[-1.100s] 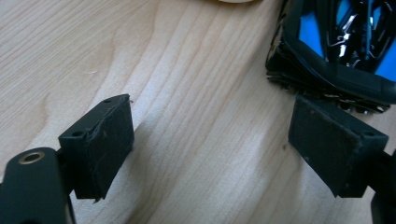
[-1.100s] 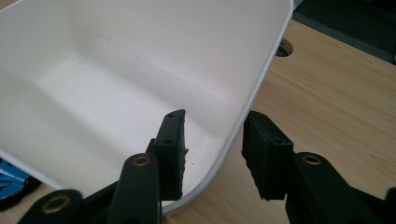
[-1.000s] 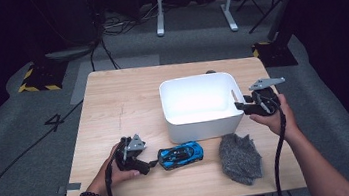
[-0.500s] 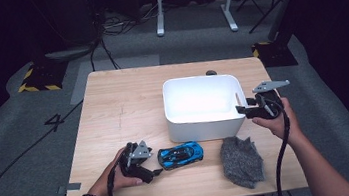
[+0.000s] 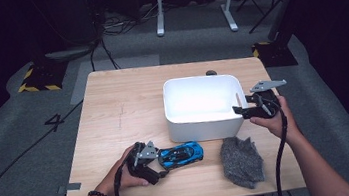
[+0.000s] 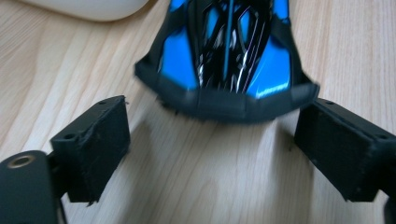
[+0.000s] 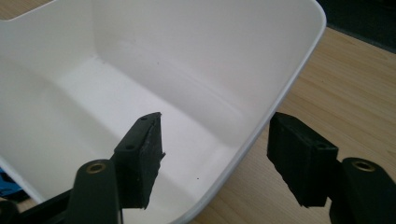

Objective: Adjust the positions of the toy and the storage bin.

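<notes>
High view | left hand-held gripper (image 5: pixel 163 167) jaws opening, apart before toy car (image 5: pixel 181 154) | right hand-held gripper (image 5: pixel 239 110) opening, astride bin (image 5: pixel 205 124) wall

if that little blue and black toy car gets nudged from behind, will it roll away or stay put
The small blue and black toy car sits on its wheels on smooth wood, so it will probably roll forward. Its glossy, tapered shell could slip between pads. It looks light; the left claw, jaws just opened, straddles its end without pressing.

right gripper (image 7: pixel 212 156) jaws, just opening, straddle the white bin's (image 7: pixel 280 93) wall without touching.
</notes>
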The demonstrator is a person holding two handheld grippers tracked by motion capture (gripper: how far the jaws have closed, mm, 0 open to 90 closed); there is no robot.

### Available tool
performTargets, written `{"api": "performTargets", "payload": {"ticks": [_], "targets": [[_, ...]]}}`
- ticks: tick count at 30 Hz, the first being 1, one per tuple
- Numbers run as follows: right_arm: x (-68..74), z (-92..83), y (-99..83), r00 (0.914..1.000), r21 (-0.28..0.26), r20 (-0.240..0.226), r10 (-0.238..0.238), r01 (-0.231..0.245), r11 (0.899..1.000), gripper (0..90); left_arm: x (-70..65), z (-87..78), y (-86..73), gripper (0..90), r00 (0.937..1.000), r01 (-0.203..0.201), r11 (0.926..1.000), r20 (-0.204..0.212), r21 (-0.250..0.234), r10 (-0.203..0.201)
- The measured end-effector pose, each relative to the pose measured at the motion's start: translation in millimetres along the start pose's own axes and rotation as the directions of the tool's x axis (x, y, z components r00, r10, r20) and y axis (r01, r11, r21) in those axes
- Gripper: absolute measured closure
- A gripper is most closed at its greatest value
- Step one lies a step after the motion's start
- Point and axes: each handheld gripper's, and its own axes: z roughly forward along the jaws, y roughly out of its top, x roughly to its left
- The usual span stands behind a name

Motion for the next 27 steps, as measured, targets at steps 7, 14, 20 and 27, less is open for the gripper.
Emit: {"api": "performTargets", "payload": {"ticks": [7, 14, 20, 27], "targets": [[1.1, 5.9, 1.2, 0.9998, 0.013, 0.013, -0.012, 0.012, 1.000, 33.2, -3.0, 10.9, 12.1, 4.1, 0.9991, -0.029, 0.9993, 0.031, 0.025, 0.028], [0.2, 7.7, 1.1, 0.9998, 0.017, 0.011, -0.016, 0.016, 1.000, 33.1, -1.7, 23.3, 24.5, 1.2, 0.9988, -0.035, 0.9990, 0.036, 0.029, 0.034], [-0.8, 2.1, 1.1, 0.9995, -0.003, 0.011, -0.029, 0.029, 1.000, 32.0, 1.0, 21.1, 22.3, 3.7, 0.9996, -0.019, 0.9997, 0.022, 0.018, 0.019], [-6.6, -9.7, -0.6, 0.9997, -0.045, 0.010, -0.022, 0.022, 0.999, 29.7, 3.3, 14.5, 16.3, 14.9, 0.9998, 0.015, 0.9998, -0.011, -0.013, -0.015]]}}
